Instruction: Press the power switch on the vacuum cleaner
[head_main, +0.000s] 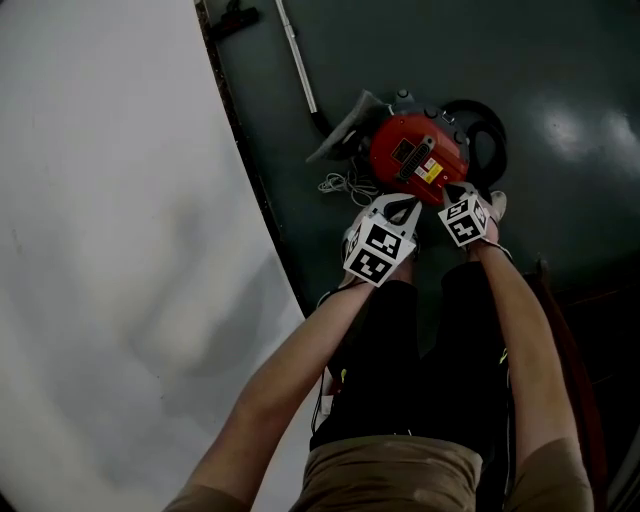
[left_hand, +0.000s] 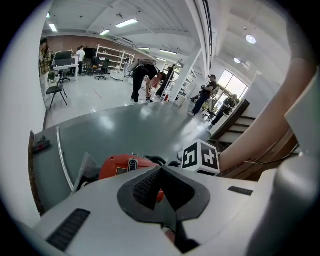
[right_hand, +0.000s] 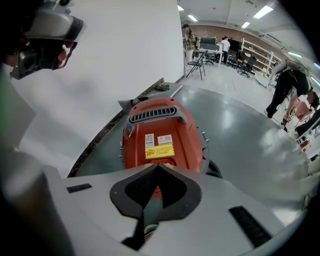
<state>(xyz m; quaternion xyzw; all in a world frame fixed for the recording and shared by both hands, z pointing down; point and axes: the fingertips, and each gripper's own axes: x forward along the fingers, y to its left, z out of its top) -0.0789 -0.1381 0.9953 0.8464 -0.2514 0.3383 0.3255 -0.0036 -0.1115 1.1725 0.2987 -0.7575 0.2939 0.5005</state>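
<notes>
The red canister vacuum cleaner (head_main: 418, 158) lay on the dark floor (head_main: 560, 120) near the white wall (head_main: 100, 200), its switch not yet pressed as far as I could judge — the right gripper (right_hand: 159, 167), jaws together and empty, hung just over its near end. The left gripper (left_hand: 161, 169), likewise closed on nothing, hovered beside it; the whole press remained.
</notes>
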